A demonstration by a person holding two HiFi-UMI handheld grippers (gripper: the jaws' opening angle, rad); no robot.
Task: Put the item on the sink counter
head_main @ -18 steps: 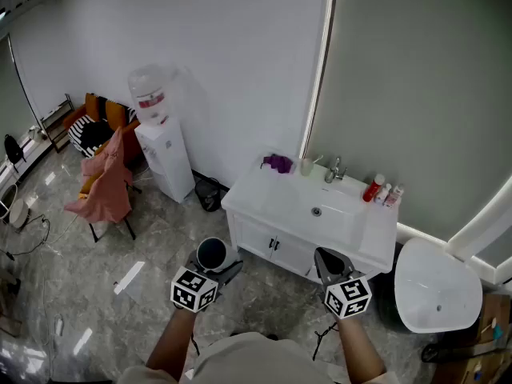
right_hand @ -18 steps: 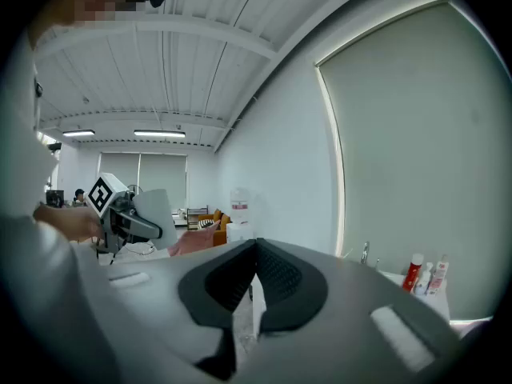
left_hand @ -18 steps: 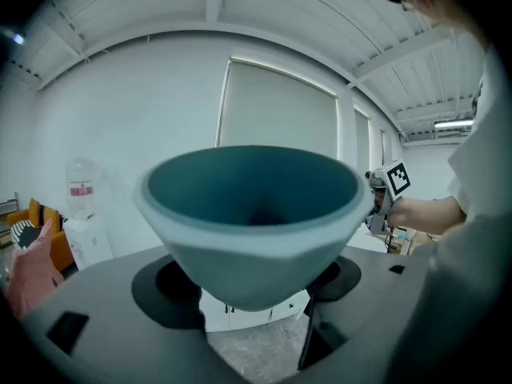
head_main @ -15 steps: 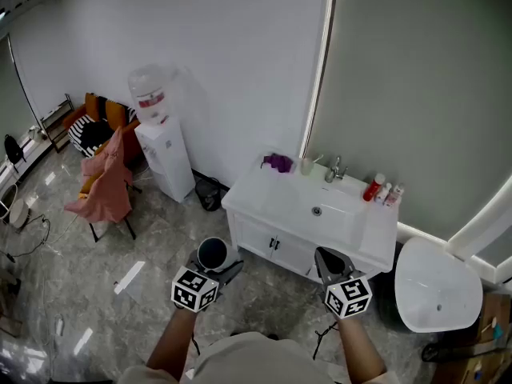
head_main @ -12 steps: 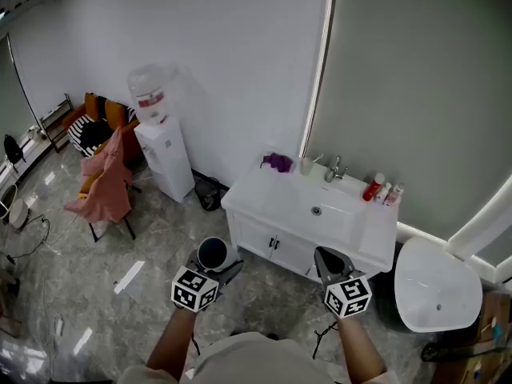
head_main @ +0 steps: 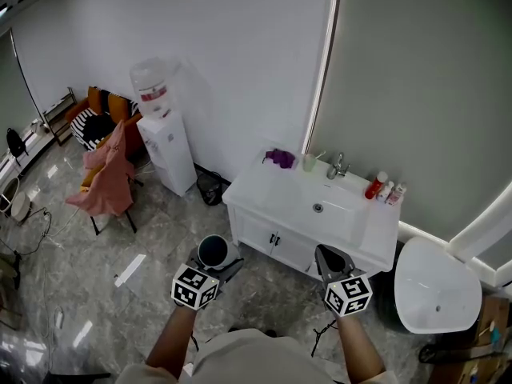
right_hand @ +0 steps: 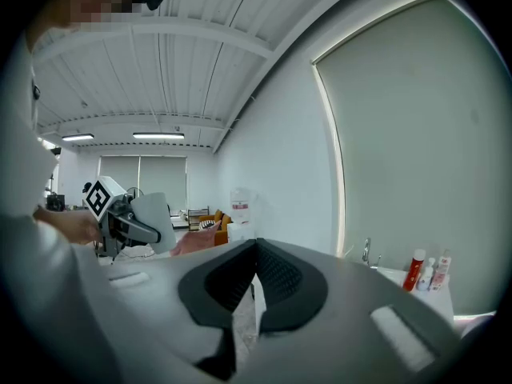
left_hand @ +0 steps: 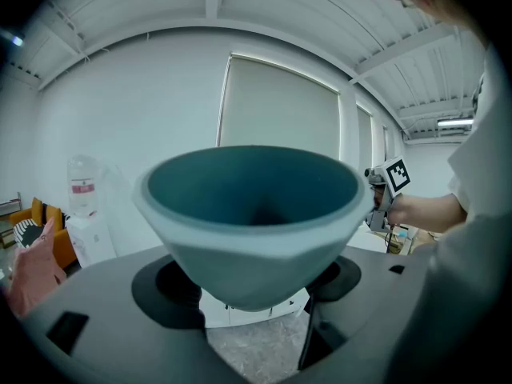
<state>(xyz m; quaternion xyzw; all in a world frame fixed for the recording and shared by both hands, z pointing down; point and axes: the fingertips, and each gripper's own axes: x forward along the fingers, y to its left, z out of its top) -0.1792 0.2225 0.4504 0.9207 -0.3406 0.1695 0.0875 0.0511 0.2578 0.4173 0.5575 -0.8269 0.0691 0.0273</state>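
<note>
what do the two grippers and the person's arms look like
The left gripper and right gripper each carry a white cube printed with black square markers, behind dark grey jaws. The right one's pads are black and ribbed. The person wears a pale cream top, with forearms uncovered.

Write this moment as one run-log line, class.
left gripper: shut on pale cup with teal inside | right gripper: shut, empty | white sink counter: ahead, cup not yet on it
</note>
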